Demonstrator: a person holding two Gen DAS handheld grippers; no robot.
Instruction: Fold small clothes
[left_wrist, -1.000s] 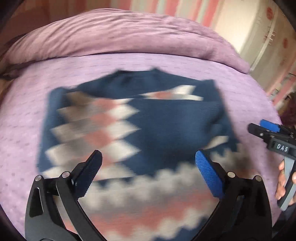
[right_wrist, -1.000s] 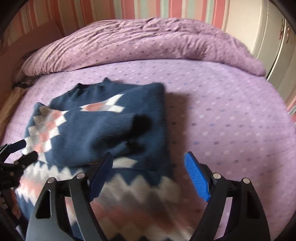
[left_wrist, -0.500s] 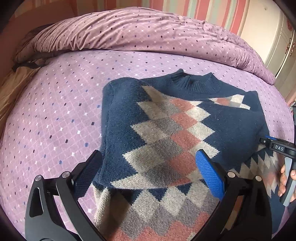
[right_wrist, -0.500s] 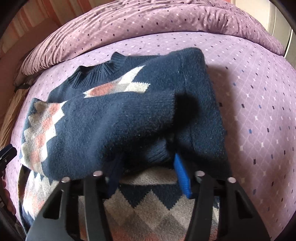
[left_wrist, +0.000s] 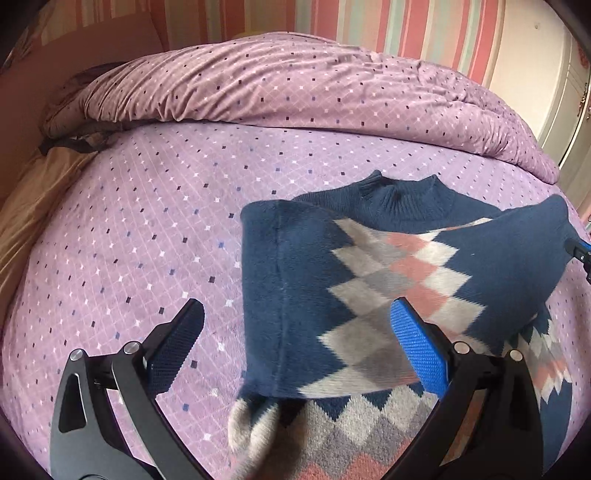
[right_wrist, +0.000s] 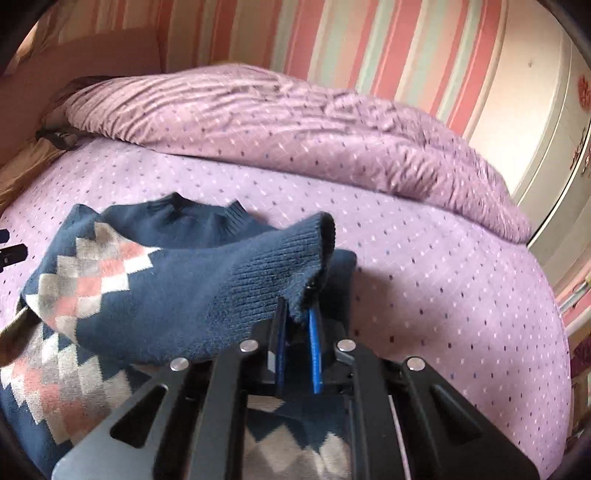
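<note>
A navy sweater (left_wrist: 295, 295) with grey, pink and white diamonds lies on the purple bed, sleeves folded over its front. My left gripper (left_wrist: 295, 347) is open and empty, hovering over the sweater's left side. My right gripper (right_wrist: 297, 317) is shut on the ribbed cuff (right_wrist: 295, 258) of a sleeve and holds it lifted above the sweater (right_wrist: 129, 280). The right gripper's tip shows at the far right of the left wrist view (left_wrist: 580, 253).
The bedspread (left_wrist: 147, 221) is purple with small dots. A rumpled purple duvet (left_wrist: 295, 85) lies along the back. A striped wall is behind it, and a white cabinet (right_wrist: 554, 110) stands at the right. A tan sheet (left_wrist: 22, 206) shows at the left edge.
My right gripper closed on the sleeve cuff and lifted it. My left gripper, still open, shifted left over the sweater's left edge.
</note>
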